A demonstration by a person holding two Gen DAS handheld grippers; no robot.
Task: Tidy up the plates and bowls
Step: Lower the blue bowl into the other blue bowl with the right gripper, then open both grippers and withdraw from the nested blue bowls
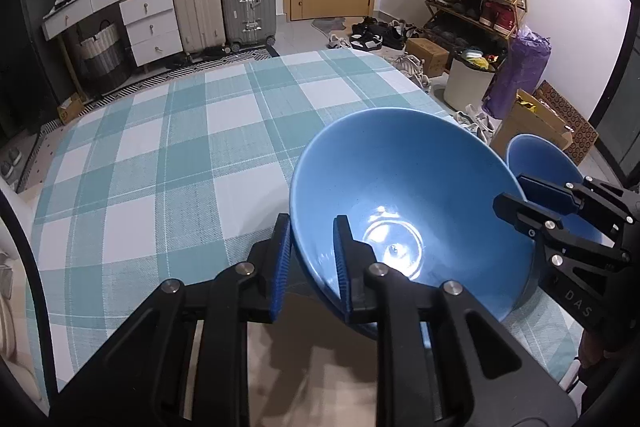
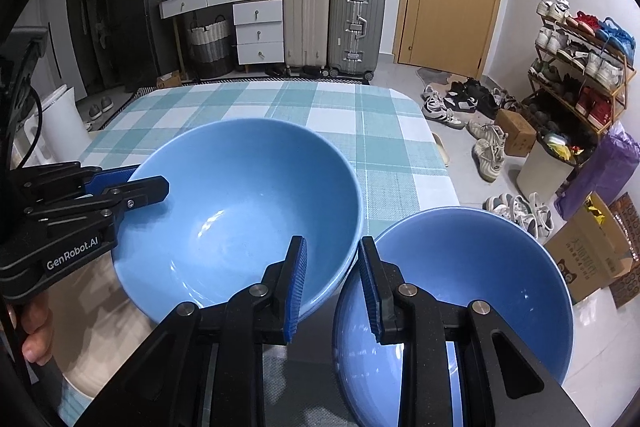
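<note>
My left gripper (image 1: 310, 259) is shut on the near rim of a large blue bowl (image 1: 412, 195), one finger inside and one outside, holding it tilted over the checked tablecloth (image 1: 200, 147). The same bowl (image 2: 248, 203) fills the middle of the right wrist view, with the left gripper (image 2: 148, 183) on its left rim. My right gripper (image 2: 332, 283) is shut on the left rim of a second, smaller blue bowl (image 2: 480, 275), held just right of the large bowl. That small bowl (image 1: 540, 163) and the right gripper (image 1: 516, 195) show behind the large bowl's right rim.
The table (image 2: 380, 131) ends close on the right, with floor below. Shoes (image 2: 488, 143), a cardboard box (image 2: 588, 255), a white bin (image 2: 540, 171) and a shoe rack (image 2: 580, 67) stand to the right. Suitcases (image 2: 332, 23) and drawers (image 2: 256, 31) stand beyond the far edge.
</note>
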